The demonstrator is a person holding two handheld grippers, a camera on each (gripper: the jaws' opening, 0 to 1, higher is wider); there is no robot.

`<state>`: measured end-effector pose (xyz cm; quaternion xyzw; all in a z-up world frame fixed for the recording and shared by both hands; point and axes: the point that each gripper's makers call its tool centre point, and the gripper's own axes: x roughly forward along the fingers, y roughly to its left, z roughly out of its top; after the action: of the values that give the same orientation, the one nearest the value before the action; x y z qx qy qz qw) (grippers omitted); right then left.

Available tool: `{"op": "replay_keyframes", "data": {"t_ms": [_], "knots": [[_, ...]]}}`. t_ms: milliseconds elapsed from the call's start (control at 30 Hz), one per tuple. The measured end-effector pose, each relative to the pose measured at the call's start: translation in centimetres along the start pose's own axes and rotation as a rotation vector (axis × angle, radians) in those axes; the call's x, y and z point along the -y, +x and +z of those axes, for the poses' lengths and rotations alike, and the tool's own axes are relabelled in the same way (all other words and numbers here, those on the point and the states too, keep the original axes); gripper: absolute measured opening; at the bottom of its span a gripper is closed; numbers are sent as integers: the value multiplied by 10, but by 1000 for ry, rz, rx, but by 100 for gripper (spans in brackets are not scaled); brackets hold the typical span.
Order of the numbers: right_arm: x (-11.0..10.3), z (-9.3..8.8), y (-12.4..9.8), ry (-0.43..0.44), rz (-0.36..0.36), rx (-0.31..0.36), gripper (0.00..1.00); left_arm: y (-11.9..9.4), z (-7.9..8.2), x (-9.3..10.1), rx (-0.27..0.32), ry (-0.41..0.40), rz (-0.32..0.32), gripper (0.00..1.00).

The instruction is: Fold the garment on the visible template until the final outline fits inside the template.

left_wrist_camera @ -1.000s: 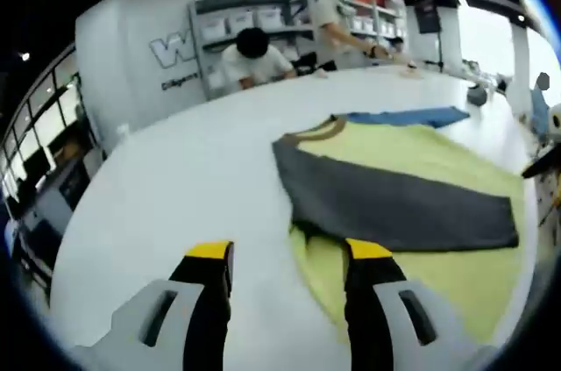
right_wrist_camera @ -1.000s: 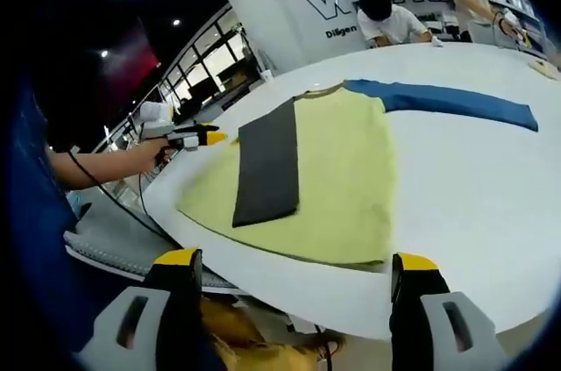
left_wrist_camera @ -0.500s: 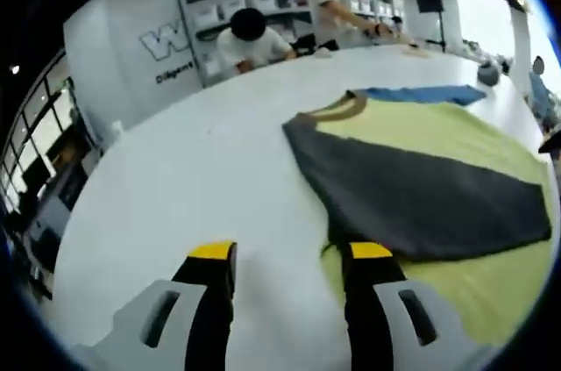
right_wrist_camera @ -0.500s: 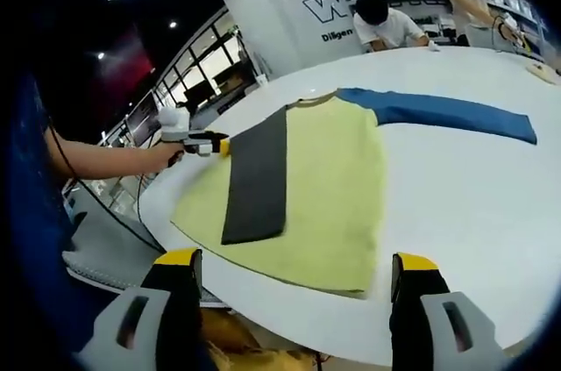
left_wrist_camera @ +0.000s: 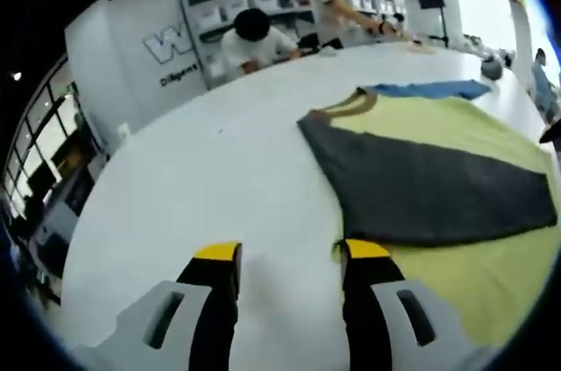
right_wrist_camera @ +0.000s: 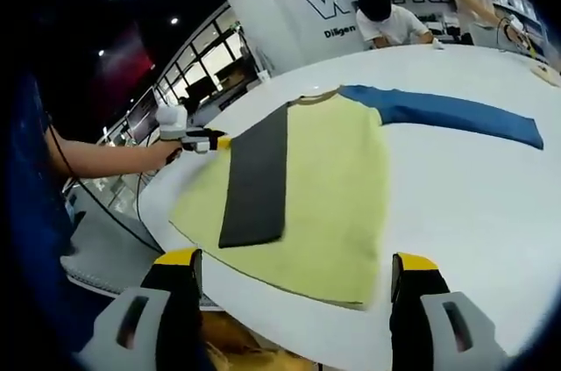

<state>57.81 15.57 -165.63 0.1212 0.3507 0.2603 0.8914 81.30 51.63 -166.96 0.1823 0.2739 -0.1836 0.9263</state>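
Both claws beside garment [right_wrist_camera: 307,187]

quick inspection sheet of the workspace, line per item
surface: white table, large and rounded
job's things: yellow garment lying flat, grey sleeve folded over the body, blue sleeve spread out; no template outline seen
clutter: small items at the far edge, too small to tell
grippers: left tongs open at the garment's edge; right tongs open, off the garment
cables: thin cable under the left hand
surroundings: shelving, people at the far side
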Motion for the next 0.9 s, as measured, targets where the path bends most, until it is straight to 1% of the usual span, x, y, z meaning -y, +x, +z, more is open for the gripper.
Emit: {"op": "replay_keyframes", "data": {"t_ms": [100,167,200,233,267,300,333,367,400,433,467,500,533,567,600,633,700,733,767,833,867,900], "knots": [[0,3,2,-5,4,6,88,-4,-3,0,-5,11,6,42],[-1,6,3,-12,7,7,89,-8,-10,-7,-30,47,29,35],[0,7,3,-19,10,8,89,-8,-12,-11,-27,33,28,33],[0,8,3,-21,10,7,89,-9,-12,-12,-22,17,27,35],[0,9,3,-27,10,7,89,-13,-7,-7,5,-39,11,40],[1,13,2,-39,8,11,89,-17,-3,-3,33,-95,-5,48],[2,15,2,-40,7,13,89,-18,-2,-2,35,-97,-9,53],[3,16,2,-41,6,16,89,-25,1,0,42,-91,-10,55],[4,18,2,-42,5,18,90,-32,4,1,50,-86,-11,54],[8,21,2,-43,-1,24,90,-38,2,-2,67,-86,-18,53],[9,24,2,-43,-7,28,92,-42,4,1,80,-99,-35,53],[15,28,3,-42,-31,38,93,-49,6,7,97,-131,-61,54],[21,30,3,-42,-56,41,94,-55,8,11,102,-158,-82,56],[26,32,3,-44,-85,39,95,-62,11,14,113,-186,-95,61],[35,36,3,-44,-125,48,95,-70,15,18,141,-213,-113,66],[40,45,2,-29,-148,84,97,-82,21,26,171,-283,-153,70],[47,56,0,30,-162,141,98,-97,34,38,231,-379,-227,80],[51,62,-2,65,-168,170,98,-105,40,41,250,-414,-240,84],[62,70,-4,115,-182,210,99,-114,43,46,256,-421,-257,90],[73,77,-7,151,-199,247,99,-121,42,51,252,-398,-258,99],[86,83,-10,157,-249,252,99,-126,43,55,257,-384,-268,99],[95,87,-12,133,-269,252,99,-134,42,64,253,-355,-285,99]]}}
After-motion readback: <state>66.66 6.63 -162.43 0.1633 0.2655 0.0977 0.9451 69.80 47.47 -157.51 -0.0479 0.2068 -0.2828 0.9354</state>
